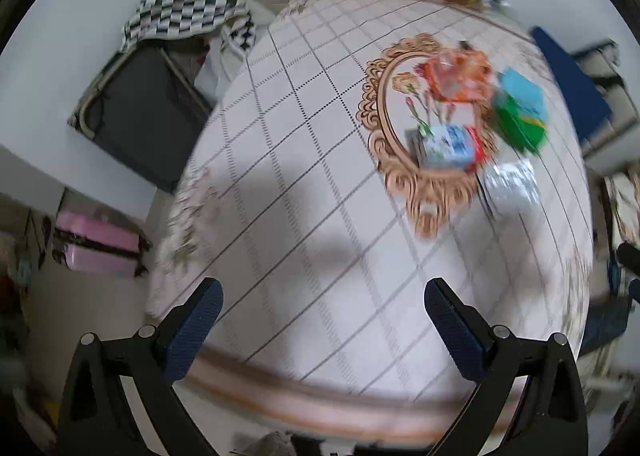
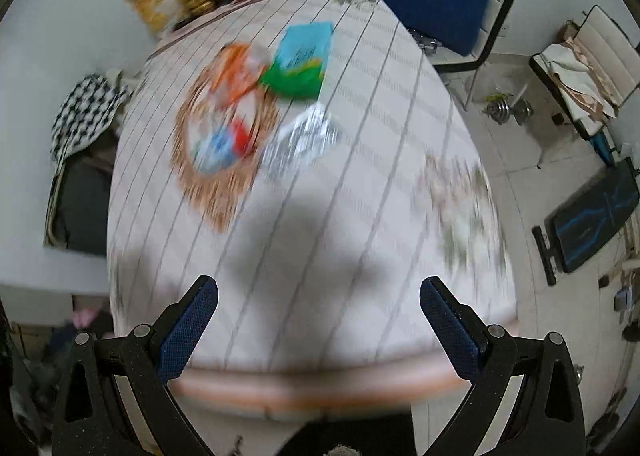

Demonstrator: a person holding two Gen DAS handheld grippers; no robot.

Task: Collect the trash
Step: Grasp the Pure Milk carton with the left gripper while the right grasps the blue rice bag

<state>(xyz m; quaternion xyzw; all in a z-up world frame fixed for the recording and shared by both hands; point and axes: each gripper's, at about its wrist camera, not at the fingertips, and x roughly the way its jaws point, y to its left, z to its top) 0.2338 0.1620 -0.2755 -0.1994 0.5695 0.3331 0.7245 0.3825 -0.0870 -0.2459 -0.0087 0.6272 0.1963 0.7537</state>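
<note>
While both views blur: slow down before reaching.
Left claw (image 1: pixel 322 314): spread apart, holding nothing.
Right claw (image 2: pixel 318 312): spread apart, nothing held.
Trash: silver wrapper (image 2: pixel 302 140) nearest on counter (image 2: pixel 360 216); likely first, approached low.

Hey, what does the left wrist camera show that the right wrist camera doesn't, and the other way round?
Only the left wrist view shows the pink suitcase on the floor.

Only the right wrist view shows the black-and-blue padded bench, the metal dumbbell on the floor tiles and the white chair draped with cloth.

Both show the checked tablecloth, the blurred trash pile with its orange wrapper, green-and-blue carton and silver foil packet, the black-and-white checkered cloth, and an open, empty gripper: left gripper, right gripper.
</note>
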